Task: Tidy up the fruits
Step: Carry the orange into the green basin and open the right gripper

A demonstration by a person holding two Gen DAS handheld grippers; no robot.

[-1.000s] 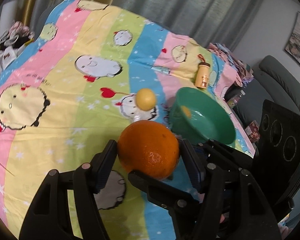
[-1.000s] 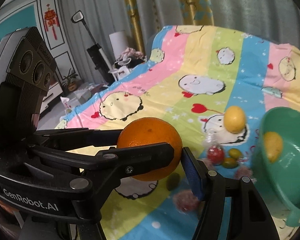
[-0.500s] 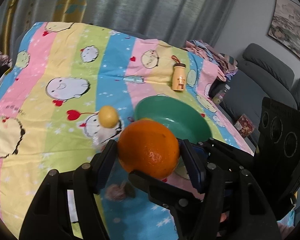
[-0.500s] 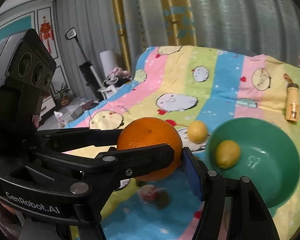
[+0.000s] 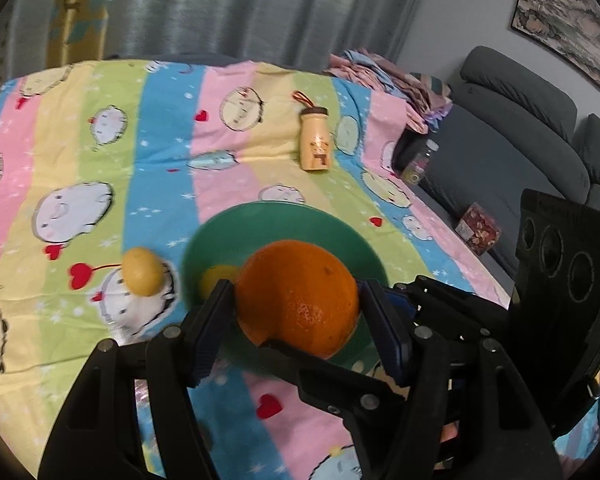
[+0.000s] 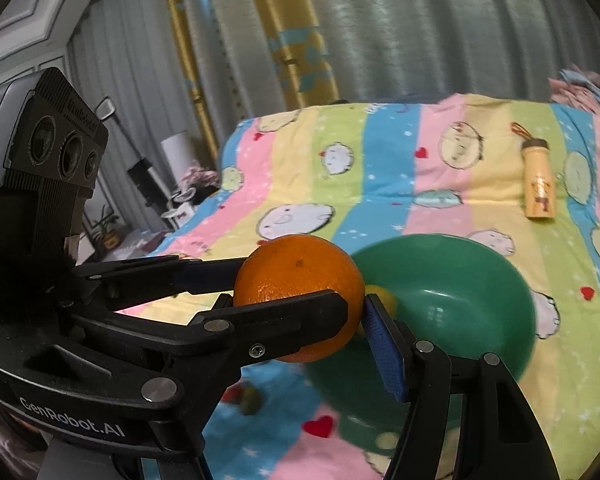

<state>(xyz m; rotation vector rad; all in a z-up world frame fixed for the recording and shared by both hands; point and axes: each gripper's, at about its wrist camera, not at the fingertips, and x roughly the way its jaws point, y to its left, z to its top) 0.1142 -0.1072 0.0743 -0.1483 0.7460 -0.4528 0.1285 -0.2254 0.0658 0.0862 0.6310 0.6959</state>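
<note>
I had both tongs clenched on the one orange [image 5: 296, 300]. My left gripper [image 5: 296, 304] pressed it from either side, and my right gripper [image 6: 300, 320] crossed it at an angle, one blue pad against its right flank and the other finger mostly hidden behind the left tool. The orange hung clear of the striped bedspread [image 5: 160, 120], in front of the near rim of the green bowl [image 5: 284, 210]. The bowl stood toward the spread's right edge.

One lemon [image 5: 214, 280] already lay inside the bowl against its left wall, and a second lemon [image 5: 142, 270] sat on the spread just left of the bowl. A small bottle [image 5: 315, 138] lay beyond, nearer the far edge. Some small red and green fruit [image 6: 244, 396] showed blurred near the front edge.

I judged I was mid-carry, with the orange not yet over the hollow. The next move called for bringing it forward past the rim and lowering it beside the lemon. Then both pairs of fingers needed to loosen together, so that neither flicked it out.
</note>
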